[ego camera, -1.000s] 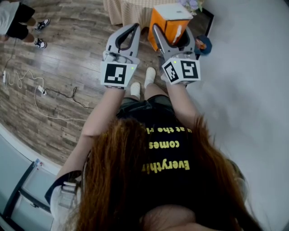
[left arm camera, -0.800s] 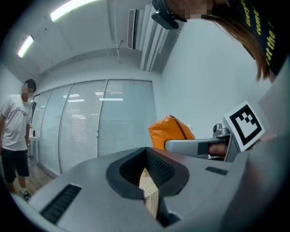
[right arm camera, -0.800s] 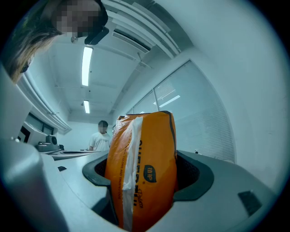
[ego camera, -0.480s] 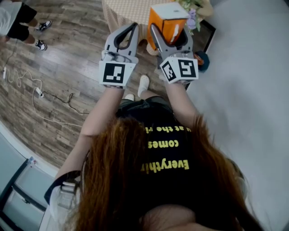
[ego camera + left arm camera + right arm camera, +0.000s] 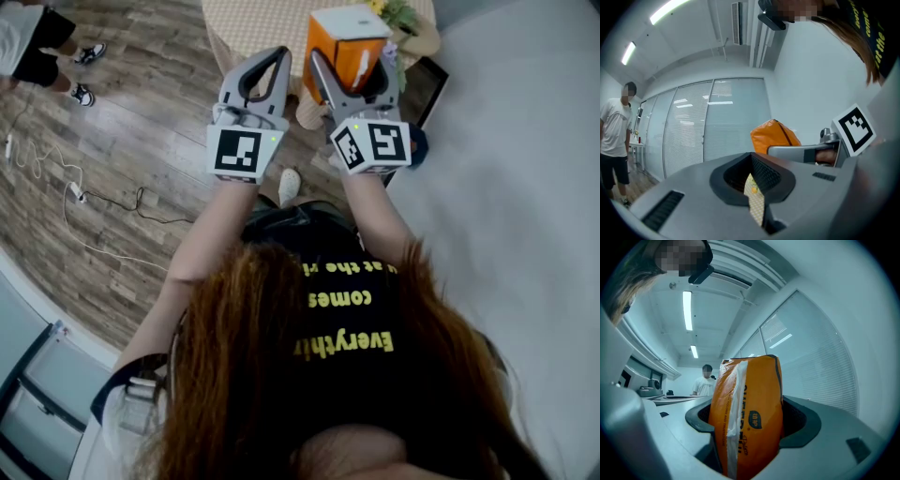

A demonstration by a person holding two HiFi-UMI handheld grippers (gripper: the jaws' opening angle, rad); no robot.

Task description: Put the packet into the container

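Over wood floor (image 5: 122,141), near the checked surface's (image 5: 253,23) near edge, my right gripper's (image 5: 352,75) jaws pinch the orange packet (image 5: 347,37) upright. Left gripper (image 5: 278,56) jaws are pressed together, empty. This looks like the carry; next I must locate the container.

Packet (image 5: 345,37): lower part hidden between the jaws of the right gripper (image 5: 354,66); base cut by the bottom edge in the right gripper view; we cannot read its small print.
Table (image 5: 248,19): cut by the top edge; near side behind the left gripper (image 5: 278,56) and the right.
Bystander (image 5: 33,52): upper body cut by the head view's corner.
Blue object (image 5: 419,145): mostly behind the right gripper's cube (image 5: 375,145); we cannot tell what it is.
Shirt print (image 5: 342,300): partly under hair (image 5: 281,375).
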